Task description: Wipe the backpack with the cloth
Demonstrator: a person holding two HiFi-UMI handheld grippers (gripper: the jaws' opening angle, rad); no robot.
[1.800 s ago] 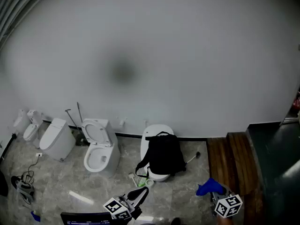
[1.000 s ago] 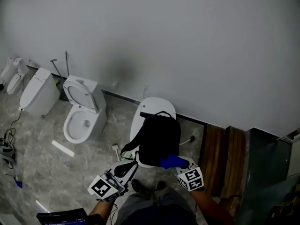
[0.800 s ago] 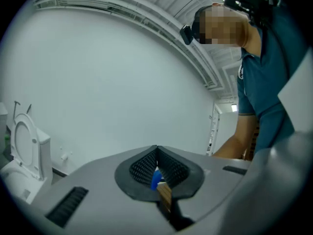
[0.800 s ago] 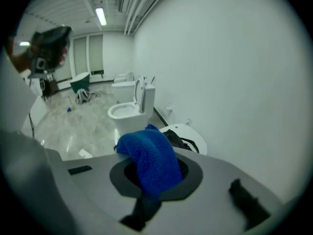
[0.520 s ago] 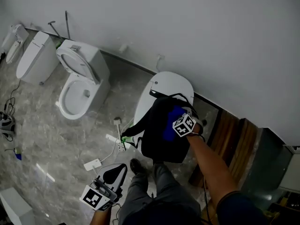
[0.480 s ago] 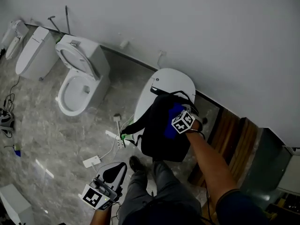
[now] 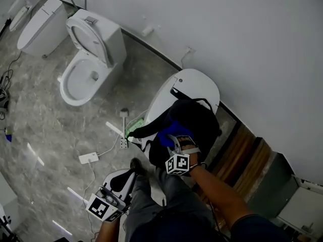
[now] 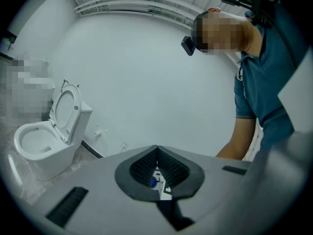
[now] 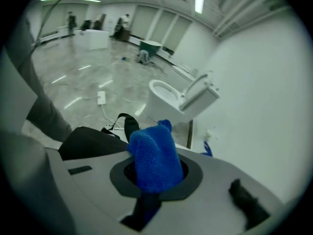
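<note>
R gripper (image 9: pixel 155 177) grips blue cloth (image 9: pixel 154 155).

Lighting is even and soft, from ceiling strips (image 9: pixel 198 1); floor (image 7: pixel 45 120) carries pale glare streaks. Backpack (image 7: pixel 197 122) renders featureless black. Gripper views show fisheye distortion, dark corners.

Black backpack (image 7: pixel 198 121) on a closed white toilet (image 7: pixel 196 84), grey marble floor (image 7: pixel 40 120) beneath with a power strip (image 7: pixel 88 158)

Blue cloth (image 7: pixel 174 129), black backpack (image 7: pixel 200 119), white toilet (image 7: pixel 96 42), grey marbled floor (image 7: pixel 45 127).
</note>
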